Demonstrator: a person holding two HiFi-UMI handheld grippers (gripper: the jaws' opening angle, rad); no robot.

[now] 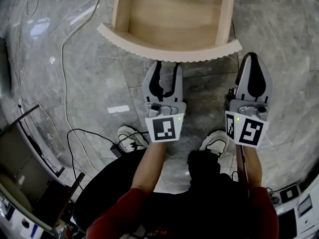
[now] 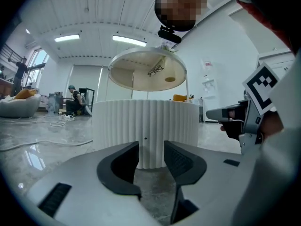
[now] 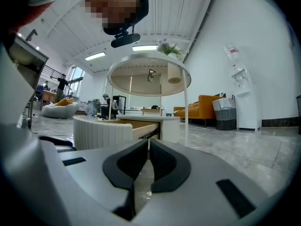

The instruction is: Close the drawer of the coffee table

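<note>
The coffee table's drawer [image 1: 169, 14] stands pulled out, pale wood inside, nothing in it, with a curved white ribbed front [image 1: 169, 51]. My left gripper [image 1: 168, 66] hovers just short of the middle of that front, jaws open with nothing between them. In the left gripper view the ribbed front [image 2: 146, 126] fills the space ahead of the left gripper [image 2: 151, 147]. My right gripper [image 1: 252, 57] is shut and empty by the front's right end. The right gripper [image 3: 149, 142] looks along the drawer's wooden side [image 3: 143, 128] toward the round glass-topped table [image 3: 149, 74].
The floor is grey marble tile. Cables [image 1: 70, 128] trail over it at the left, near a white tape strip [image 1: 118, 109]. The person's shoes [image 1: 130, 137] stand just behind the grippers. Equipment [image 1: 30, 183] sits at the lower left. An orange sofa [image 3: 202, 107] and a basket [image 3: 225, 112] are far off.
</note>
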